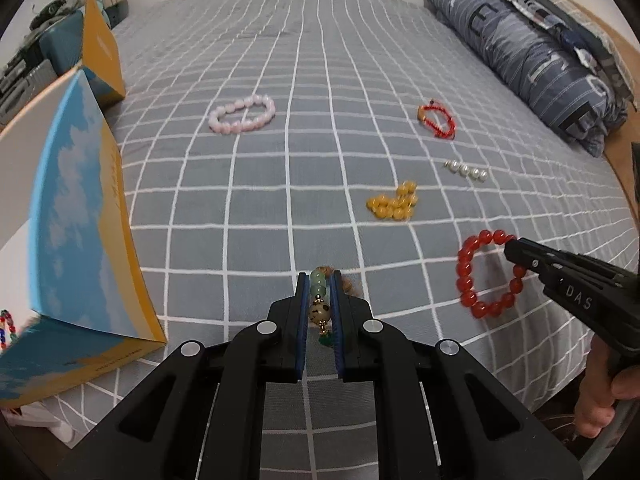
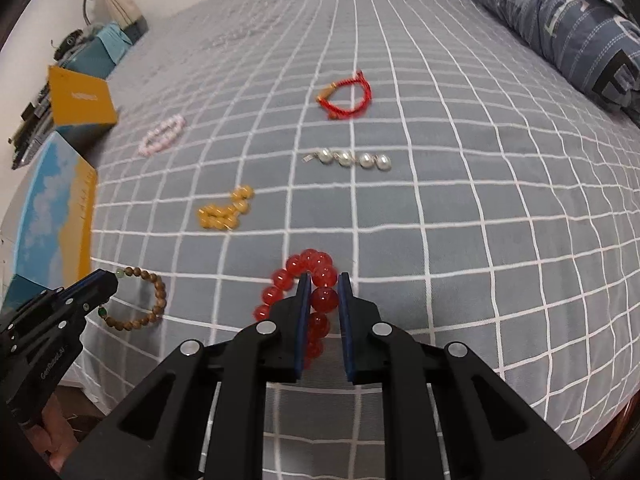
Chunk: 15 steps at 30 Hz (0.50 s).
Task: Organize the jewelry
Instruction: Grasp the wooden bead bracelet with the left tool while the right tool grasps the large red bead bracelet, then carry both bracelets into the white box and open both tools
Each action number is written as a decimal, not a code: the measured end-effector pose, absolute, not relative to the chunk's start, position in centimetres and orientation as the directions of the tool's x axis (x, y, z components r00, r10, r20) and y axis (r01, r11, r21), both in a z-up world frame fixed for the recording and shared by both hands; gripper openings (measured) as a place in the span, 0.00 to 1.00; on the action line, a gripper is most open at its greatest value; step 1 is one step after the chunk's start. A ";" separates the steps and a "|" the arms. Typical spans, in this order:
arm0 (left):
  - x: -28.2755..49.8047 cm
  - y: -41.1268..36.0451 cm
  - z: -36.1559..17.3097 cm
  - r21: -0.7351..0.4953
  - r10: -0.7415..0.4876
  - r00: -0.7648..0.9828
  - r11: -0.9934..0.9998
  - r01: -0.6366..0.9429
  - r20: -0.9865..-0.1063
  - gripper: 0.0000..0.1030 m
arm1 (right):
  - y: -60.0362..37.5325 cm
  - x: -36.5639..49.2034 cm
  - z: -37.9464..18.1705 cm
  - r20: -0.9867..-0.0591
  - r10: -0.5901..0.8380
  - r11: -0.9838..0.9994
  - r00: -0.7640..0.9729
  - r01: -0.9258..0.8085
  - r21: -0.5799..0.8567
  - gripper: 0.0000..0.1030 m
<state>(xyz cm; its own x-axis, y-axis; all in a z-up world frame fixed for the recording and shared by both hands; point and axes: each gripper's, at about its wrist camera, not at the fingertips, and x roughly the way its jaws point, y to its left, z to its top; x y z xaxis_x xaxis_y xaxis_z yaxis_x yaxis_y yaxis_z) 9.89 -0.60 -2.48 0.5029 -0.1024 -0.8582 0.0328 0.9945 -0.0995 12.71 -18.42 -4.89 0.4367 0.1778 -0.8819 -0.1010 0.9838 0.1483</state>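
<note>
My left gripper (image 1: 319,280) is shut on a brown wooden bead bracelet (image 2: 154,304) at its green beads (image 1: 319,285), just above the checked bedspread. My right gripper (image 2: 324,280) is shut on a red bead bracelet (image 2: 316,268), which hangs from the pads; the left wrist view shows that bracelet (image 1: 476,296) at the lower right. Loose on the bed lie a pink bead bracelet (image 1: 242,114), a yellow bead bracelet (image 1: 394,202), a short pearl strand (image 1: 466,170) and a red cord bracelet (image 1: 438,120).
An open box with a blue-sky and yellow lid (image 1: 76,216) stands at the bed's left edge, and a bright bead string (image 1: 8,326) shows inside it. A second yellow box (image 2: 82,104) sits farther back. A rolled blue quilt (image 1: 532,64) lies along the right side.
</note>
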 end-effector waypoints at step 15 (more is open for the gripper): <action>8.4 1.6 2.9 -0.134 -0.117 0.627 0.991 0.020 -0.770 0.10 | -16.4 11.3 0.0 -0.762 0.211 0.977 0.613 -0.111 0.181 0.12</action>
<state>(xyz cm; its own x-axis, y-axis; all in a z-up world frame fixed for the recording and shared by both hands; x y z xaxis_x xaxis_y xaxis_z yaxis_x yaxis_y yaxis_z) 8.42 1.58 2.87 0.6268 -0.1172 -0.7703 0.0202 0.9907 -0.1343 11.29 -16.39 0.03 0.6128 0.2106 -0.7617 -0.1111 0.9772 0.1808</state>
